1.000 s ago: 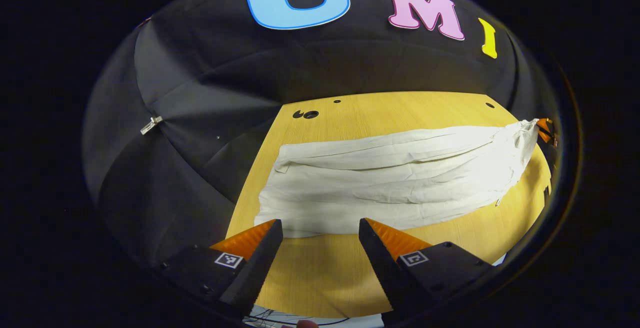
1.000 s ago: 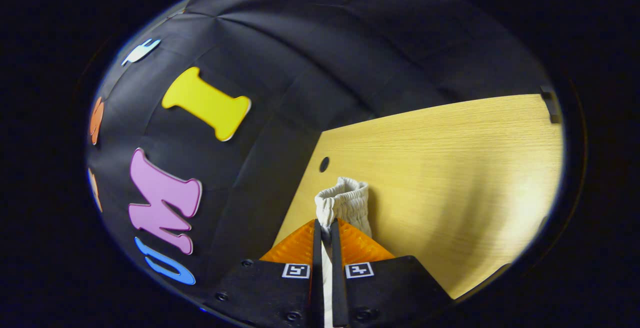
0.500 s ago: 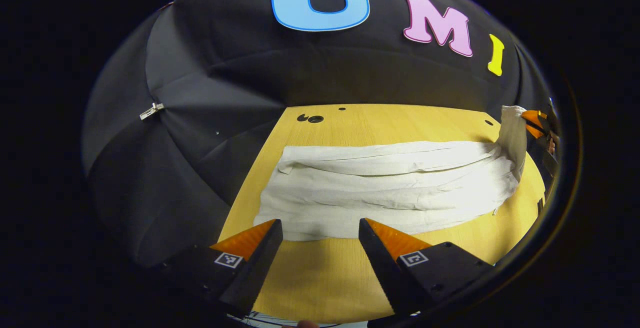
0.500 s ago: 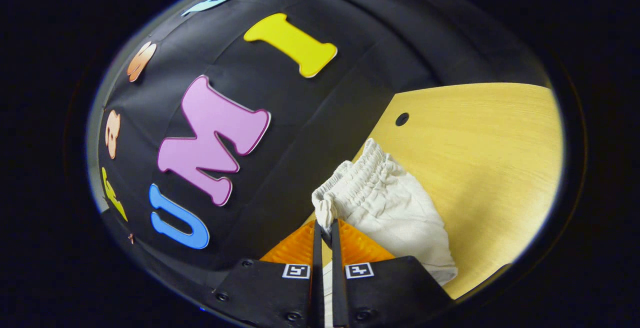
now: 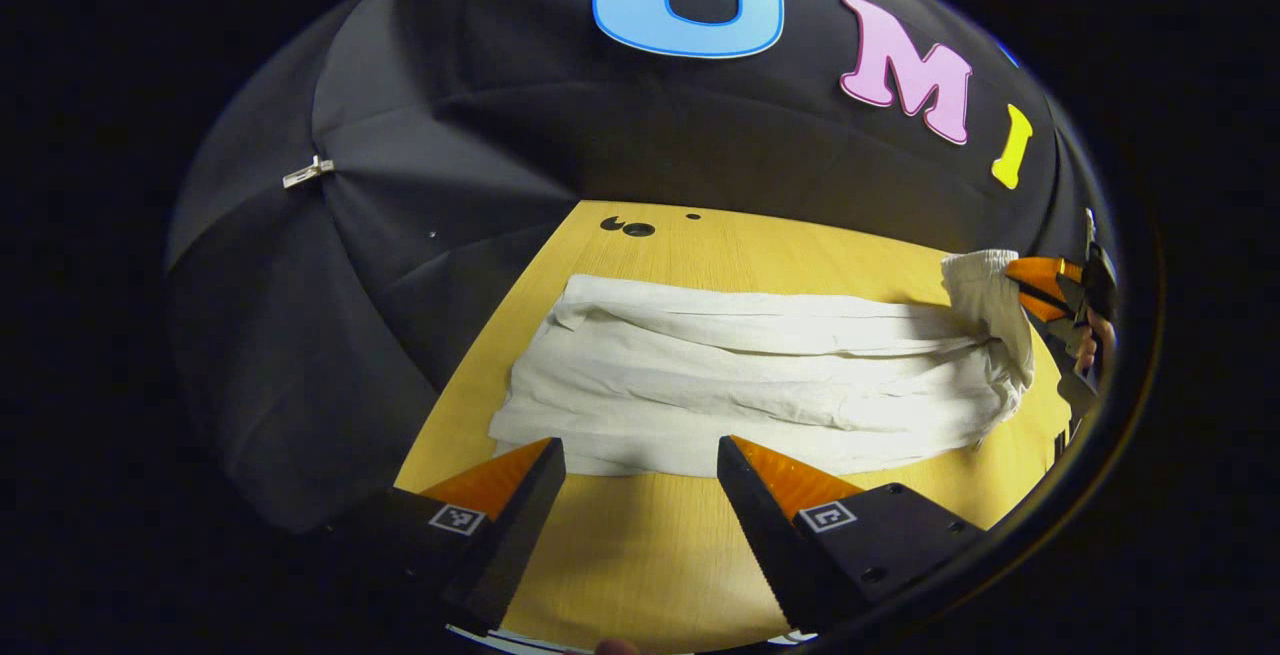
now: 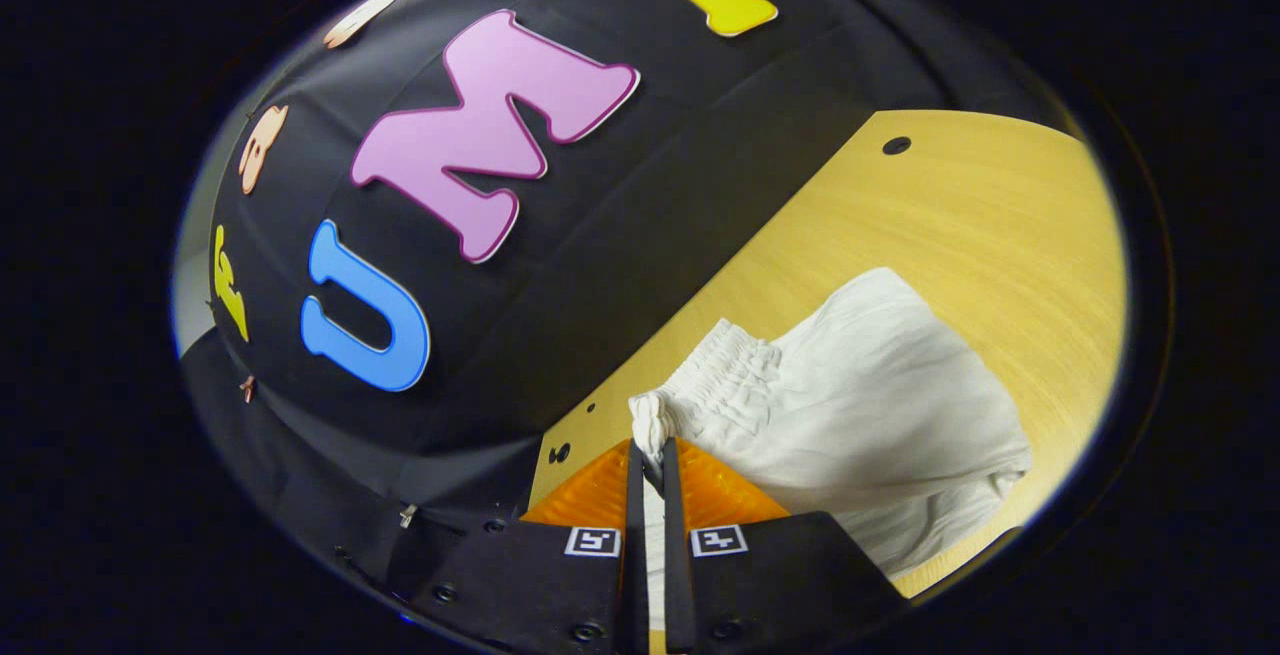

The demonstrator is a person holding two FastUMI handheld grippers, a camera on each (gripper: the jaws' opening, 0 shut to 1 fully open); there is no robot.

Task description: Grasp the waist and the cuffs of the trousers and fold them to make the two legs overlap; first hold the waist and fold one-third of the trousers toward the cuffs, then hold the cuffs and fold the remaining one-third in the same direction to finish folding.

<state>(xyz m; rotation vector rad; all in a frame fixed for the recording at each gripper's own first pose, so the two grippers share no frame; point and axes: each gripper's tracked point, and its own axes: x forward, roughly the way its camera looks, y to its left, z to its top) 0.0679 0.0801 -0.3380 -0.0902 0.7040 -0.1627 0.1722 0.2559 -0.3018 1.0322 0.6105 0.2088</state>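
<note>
White trousers (image 5: pixel 760 385) lie lengthwise on the wooden table (image 5: pixel 640 555), legs overlapped, cuffs at the left end. My left gripper (image 5: pixel 640 465) hovers open just short of the near edge of the cloth, with nothing between its fingers. At the far right of the left gripper view, my right gripper (image 5: pixel 1020 283) lifts the gathered waist (image 5: pixel 985 280) off the table. In the right gripper view, my right gripper (image 6: pixel 648 455) is shut on the elastic waist (image 6: pixel 715 380), and the trousers (image 6: pixel 880 415) hang and billow to the right of it.
The table's back edge meets the black cloth wall. Small dark holes (image 5: pixel 625 227) sit near the table's far left corner, and another hole (image 6: pixel 896 145) near its far right corner. A hand (image 5: pixel 1088 345) holds the right gripper.
The right gripper has raised the waist and swung it leftward over the trousers, turning so more of the cloth shows. The left gripper stays open near the cloth's front edge.
</note>
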